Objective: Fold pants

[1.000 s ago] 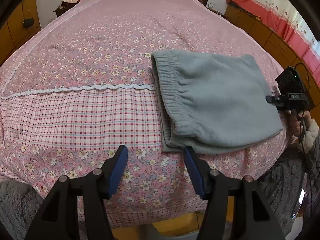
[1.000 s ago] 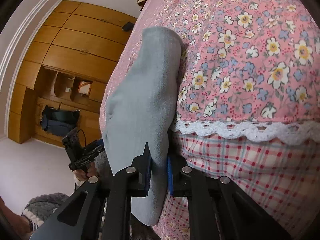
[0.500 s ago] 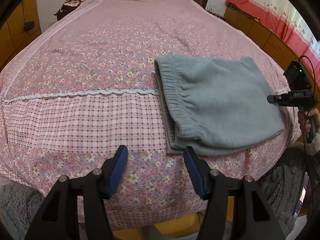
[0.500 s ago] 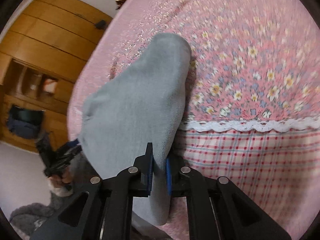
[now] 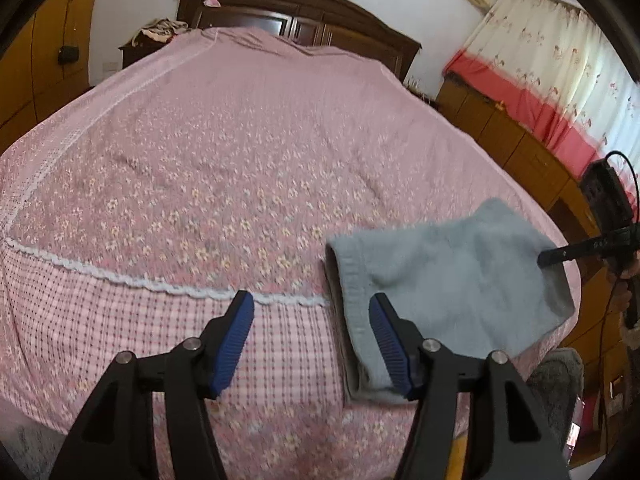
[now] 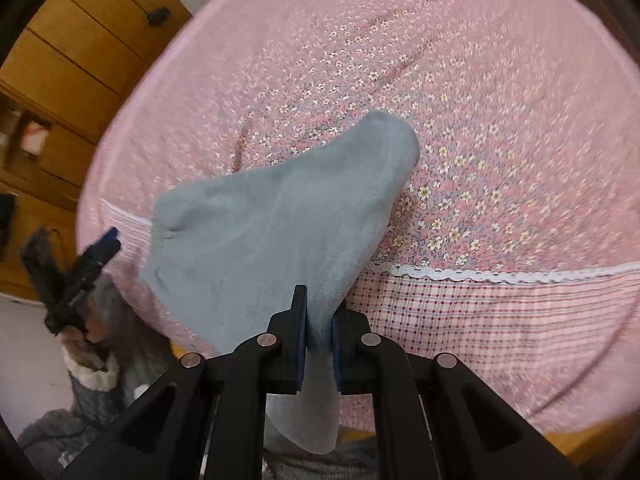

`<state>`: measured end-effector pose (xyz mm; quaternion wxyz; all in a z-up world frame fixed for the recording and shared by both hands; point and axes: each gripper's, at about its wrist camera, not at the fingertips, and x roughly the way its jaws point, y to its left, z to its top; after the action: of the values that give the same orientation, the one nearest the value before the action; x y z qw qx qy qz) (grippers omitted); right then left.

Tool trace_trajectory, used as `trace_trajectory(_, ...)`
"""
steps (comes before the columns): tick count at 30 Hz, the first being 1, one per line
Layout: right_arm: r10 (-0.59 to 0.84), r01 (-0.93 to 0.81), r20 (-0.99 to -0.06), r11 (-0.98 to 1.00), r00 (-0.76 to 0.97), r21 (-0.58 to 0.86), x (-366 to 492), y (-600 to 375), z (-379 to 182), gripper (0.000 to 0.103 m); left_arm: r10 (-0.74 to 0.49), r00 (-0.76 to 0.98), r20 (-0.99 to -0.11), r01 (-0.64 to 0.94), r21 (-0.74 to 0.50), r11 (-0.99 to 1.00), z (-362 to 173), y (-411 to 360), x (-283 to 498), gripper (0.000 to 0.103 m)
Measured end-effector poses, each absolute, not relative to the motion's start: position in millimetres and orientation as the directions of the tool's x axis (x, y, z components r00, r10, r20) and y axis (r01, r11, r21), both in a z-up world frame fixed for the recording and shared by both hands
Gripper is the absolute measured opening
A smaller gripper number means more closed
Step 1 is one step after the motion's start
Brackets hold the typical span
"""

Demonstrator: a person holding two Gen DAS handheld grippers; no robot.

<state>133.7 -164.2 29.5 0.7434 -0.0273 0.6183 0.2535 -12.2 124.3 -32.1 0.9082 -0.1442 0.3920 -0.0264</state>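
Pants (image 5: 448, 280) – grey-blue fleece, folded into a compact stack, lying at the near right corner of the bed (image 5: 240, 160), waistband edge toward the left gripper's fingers. In the left wrist view the stack sits just ahead and right of the right-hand finger (image 5: 386, 340); that finger overlaps the waistband corner in the picture, contact can't be confirmed.

Left gripper (image 5: 312, 340): fingers spread wide, nothing between them, blue ribbed pads facing each other over the checked band of the bedspread.

Right gripper (image 6: 319, 340): fingers clenched on the far edge of the pants – cloth pinched between the two blue pads, a flap hanging below them, the rest of the stack (image 6: 280, 220) fanning out ahead of the fingertips and up onto the floral part of the spread. That edge looks raised off the bed.

White lace trim (image 6: 500, 276) runs just right of the right gripper's fingers, between floral and checked fabric.

Further out: dark wood headboard (image 5: 300, 20) beyond the fingers, red-and-cream curtain (image 5: 560, 80) to the right, wooden wardrobe (image 6: 80, 60) to the left.

Labels: small text on the right gripper's body seen from the left wrist camera, too small to read.
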Motion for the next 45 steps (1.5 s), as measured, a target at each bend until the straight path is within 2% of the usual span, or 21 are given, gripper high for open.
trace_trajectory(6, 0.027, -0.433, -0.987, 0.900, 0.156, -0.044, 125.5, -84.7, 50.1, 0.011, -0.229, 0.687, -0.689, -0.102, -0.403, 0.909, -67.4, 149.5, -15.9, 0.064)
trace_trajectory(10, -0.181, -0.527, -0.961, 0.806, 0.210, -0.267, 112.1, -21.3, 48.0, 0.011, -0.190, 0.654, -0.732, -0.169, -0.386, 0.907, -90.9, 168.7, -21.2, 0.064)
trace_trajectory(12, -0.262, -0.572, -0.935, 0.741, 0.238, -0.352, 102.9, 13.7, 43.8, 0.011, -0.180, 0.673, -0.718, -0.172, -0.389, 0.905, -88.7, 174.4, -27.6, 0.064)
trace_trajectory(16, -0.318, -0.635, -0.911, 0.653, 0.264, -0.412, 88.5, 77.2, 24.9, 0.011, -0.131, 0.686, -0.715, -0.205, -0.363, 0.909, -85.4, 186.2, -36.3, 0.064)
trace_trajectory(23, -0.420, -0.721, -0.859, 0.492, 0.293, -0.487, 65.8, 142.6, -28.0, 0.011, -0.177, 0.697, -0.694, -0.231, -0.452, 0.862, -90.7, 223.7, -51.2, 0.064)
trace_trajectory(29, -0.415, -0.714, -0.873, 0.528, 0.255, -0.460, 70.4, 147.4, -42.3, 0.012, -0.173, 0.709, -0.684, -0.253, -0.476, 0.843, -91.8, 253.2, -74.4, 0.064)
trace_trajectory(31, -0.397, -0.708, -0.890, 0.562, 0.223, -0.428, 75.5, 149.5, -43.1, 0.019, -0.174, 0.709, -0.684, -0.255, -0.478, 0.841, -92.3, 254.3, -75.8, 0.064)
trace_trajectory(34, -0.295, -0.692, -0.946, 0.654, 0.136, -0.304, 87.9, 155.8, -37.0, 0.021, -0.169, 0.705, -0.689, -0.258, -0.471, 0.843, -91.0, 253.6, -73.6, 0.064)
trace_trajectory(36, -0.162, -0.711, -0.985, 0.686, 0.061, -0.156, 88.4, 165.3, -24.9, 0.021, -0.163, 0.702, -0.693, -0.260, -0.463, 0.848, -88.0, 250.5, -71.9, 0.064)
trace_trajectory(41, 0.039, -0.732, -0.999, 0.682, 0.019, 0.013, 92.2, 162.2, 16.9, 0.022, -0.151, 0.698, -0.700, -0.261, -0.446, 0.856, -89.3, 249.5, -70.6, 0.064)
trace_trajectory(42, 0.057, -0.731, -0.998, 0.682, 0.039, 0.011, 95.5, 152.4, 24.8, 0.025, -0.147, 0.698, -0.701, -0.261, -0.440, 0.860, -90.1, 249.0, -71.3, 0.064)
trace_trajectory(43, 0.055, -0.724, -0.996, 0.690, 0.064, -0.009, 99.6, 140.6, 29.7, 0.033, -0.141, 0.696, -0.704, -0.260, -0.431, 0.864, -90.2, 249.4, -72.5, 0.064)
trace_trajectory(45, -0.002, -0.684, -0.993, 0.725, 0.119, -0.084, 109.1, 118.4, 28.7, 0.038, -0.124, 0.690, -0.713, -0.262, -0.407, 0.875, -90.1, 246.1, -72.7, 0.065)
